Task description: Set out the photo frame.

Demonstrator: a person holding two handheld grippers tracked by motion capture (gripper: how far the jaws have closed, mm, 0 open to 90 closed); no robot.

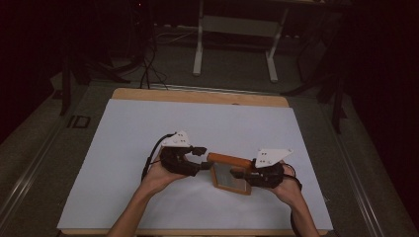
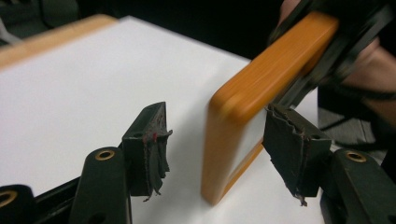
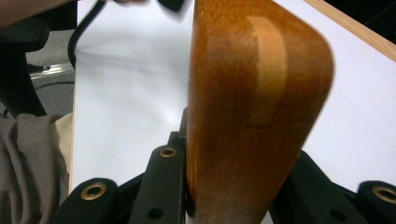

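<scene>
Just right of centre in the high view, a wooden picture frame (image 1: 230, 173) lies partly raised above the white table (image 1: 123, 148), and the work in hand looks like a handover between the two tools. The right tool (image 1: 241, 173) is clenched on the frame: in the right gripper view its black jaws press both sides of the rounded orange-brown edge (image 3: 252, 116), which rises up the middle of that picture. The left tool (image 1: 200, 158) is released; in the left gripper view the frame's corner (image 2: 243, 121) stands between its worn pads (image 2: 149, 140) with clear gaps on either side, touching neither.

My reading is that the left tool has let go, or is lining up for a fresh hold, while the right carries the weight. The next move calls for the right grip to stay firm as the frame is turned or stood up, keeping the glazed front off the pads.

No brand, label or writing can be read on the frame; a faint dark mark on the wood is too small to make out.
</scene>
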